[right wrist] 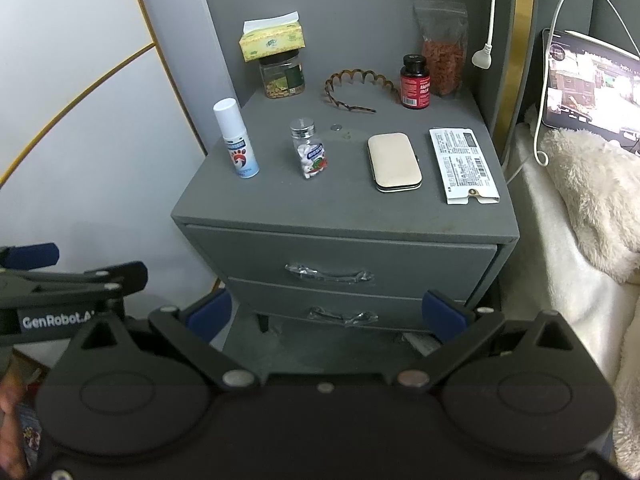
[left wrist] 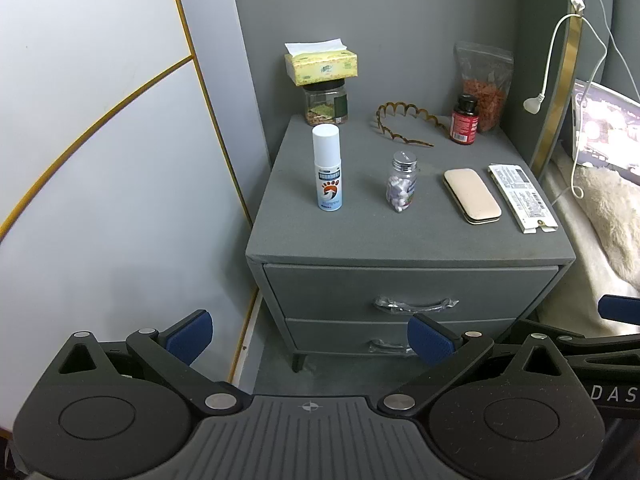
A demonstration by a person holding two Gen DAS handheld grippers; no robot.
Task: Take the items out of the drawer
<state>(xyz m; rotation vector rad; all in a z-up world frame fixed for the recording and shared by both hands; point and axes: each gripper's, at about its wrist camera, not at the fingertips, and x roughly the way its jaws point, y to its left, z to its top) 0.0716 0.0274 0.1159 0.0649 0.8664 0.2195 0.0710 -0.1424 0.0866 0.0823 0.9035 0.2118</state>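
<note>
Your left wrist view looks forward and down over the left claw [left wrist: 308,338] at the grey fabric-covered nightstand [left wrist: 400,240], from in front and slightly left of it, fairly near. Your right wrist view sits over the right claw [right wrist: 326,312], further right. Both share the nightstand's top, its two shut drawers, and the cream fleece blanket [right wrist: 592,184].

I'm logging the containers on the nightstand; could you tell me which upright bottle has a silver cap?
The small clear bottle of white tablets, standing mid-top. The spray bottle to its left has a white cap, and the red-labelled bottle at the back a black one.
</note>
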